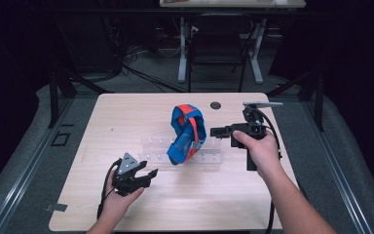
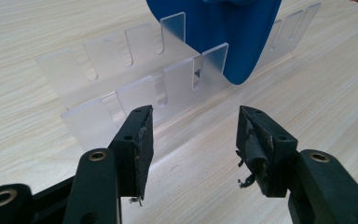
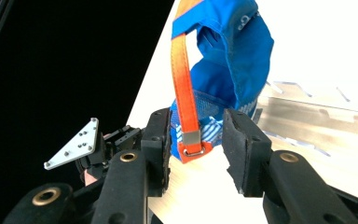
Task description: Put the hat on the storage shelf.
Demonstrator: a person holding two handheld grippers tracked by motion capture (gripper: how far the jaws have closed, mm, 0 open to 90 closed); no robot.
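A blue cap (image 1: 181, 136) with an orange strap (image 1: 193, 130) stands upright in a clear slotted acrylic rack (image 1: 209, 158) at the middle of the table. My right gripper (image 1: 213, 131) is just right of the cap and points left at it, open. In the right gripper view its jaws (image 3: 196, 121) stand on either side of the strap's (image 3: 182, 79) buckled end without pinching it, with the cap (image 3: 235, 56) behind. My left gripper (image 1: 149, 177) is open near the table's front left. It (image 2: 194, 116) faces the rack (image 2: 88, 65) and the cap's blue brim (image 2: 233, 37) with nothing between its fingers.
The light wooden table (image 1: 126, 112) has a small dark round mark (image 1: 215, 105) near its far edge. A chair and desk legs (image 1: 219, 53) stand on the floor behind. The left gripper's grey plate (image 3: 74, 144) appears beyond the table edge in the right gripper view.
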